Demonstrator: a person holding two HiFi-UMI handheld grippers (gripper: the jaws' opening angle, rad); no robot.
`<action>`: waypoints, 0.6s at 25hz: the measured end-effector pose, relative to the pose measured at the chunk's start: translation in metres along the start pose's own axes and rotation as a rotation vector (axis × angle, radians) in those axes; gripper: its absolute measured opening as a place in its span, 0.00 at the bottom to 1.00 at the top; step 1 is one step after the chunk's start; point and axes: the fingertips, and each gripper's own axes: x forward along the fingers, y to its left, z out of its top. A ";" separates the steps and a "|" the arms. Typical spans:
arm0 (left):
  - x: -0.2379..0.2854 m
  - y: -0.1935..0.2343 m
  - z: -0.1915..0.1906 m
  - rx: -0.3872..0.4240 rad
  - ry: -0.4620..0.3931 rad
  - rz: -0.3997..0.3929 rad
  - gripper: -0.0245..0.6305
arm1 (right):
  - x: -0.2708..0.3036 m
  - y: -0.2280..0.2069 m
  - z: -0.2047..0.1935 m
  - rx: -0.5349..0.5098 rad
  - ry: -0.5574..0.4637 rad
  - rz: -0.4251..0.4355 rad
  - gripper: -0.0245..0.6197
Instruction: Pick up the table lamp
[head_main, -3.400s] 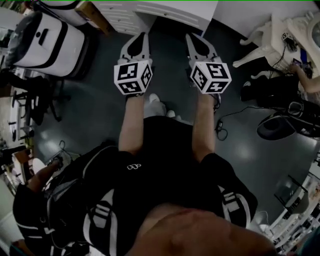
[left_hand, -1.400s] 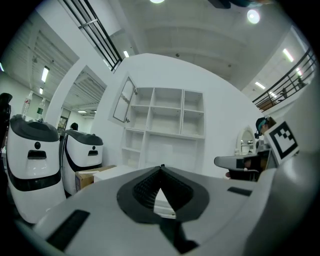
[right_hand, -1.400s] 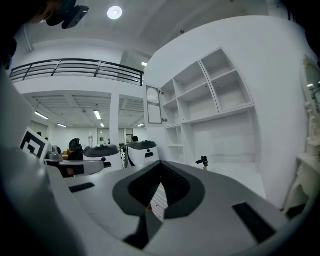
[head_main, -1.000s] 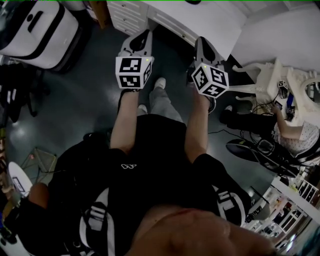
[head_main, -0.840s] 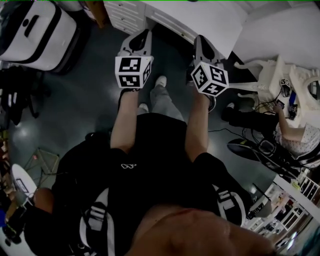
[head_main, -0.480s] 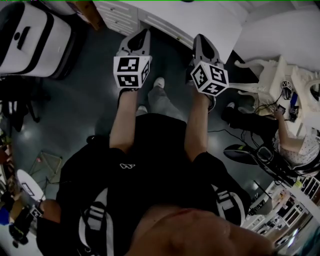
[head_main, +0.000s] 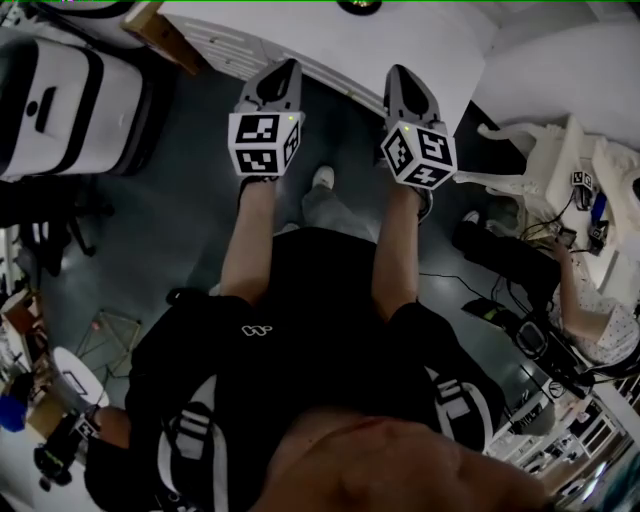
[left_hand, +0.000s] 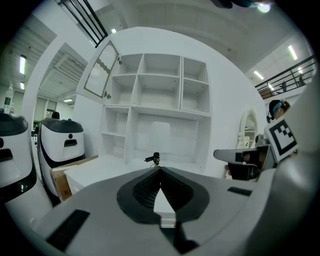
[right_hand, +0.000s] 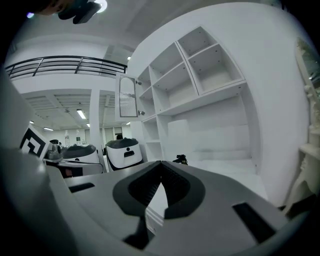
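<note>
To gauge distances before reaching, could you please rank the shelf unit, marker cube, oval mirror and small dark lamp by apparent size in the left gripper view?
1. Shelf unit.
2. Marker cube, though only because it is near the camera.
3. Oval mirror.
4. Small dark lamp, clearly smallest.

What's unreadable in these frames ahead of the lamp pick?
- Small dark object on the white desk: too small in both gripper views to confirm as the lamp; cut by the top edge in head view.
- Near desk surface: hidden behind the left hand-held gripper and right hand-held gripper, both shut, in their own views.
- Person at right, head view: cut by the frame edge.
</note>
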 end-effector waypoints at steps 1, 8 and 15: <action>0.006 0.000 0.004 0.006 0.002 0.002 0.05 | 0.004 -0.006 0.002 0.008 -0.004 0.001 0.07; 0.051 -0.024 0.036 0.039 -0.013 -0.038 0.05 | 0.027 -0.048 0.032 -0.024 -0.031 -0.015 0.07; 0.083 -0.051 0.057 0.056 -0.056 -0.070 0.05 | 0.028 -0.092 0.063 -0.040 -0.093 -0.026 0.07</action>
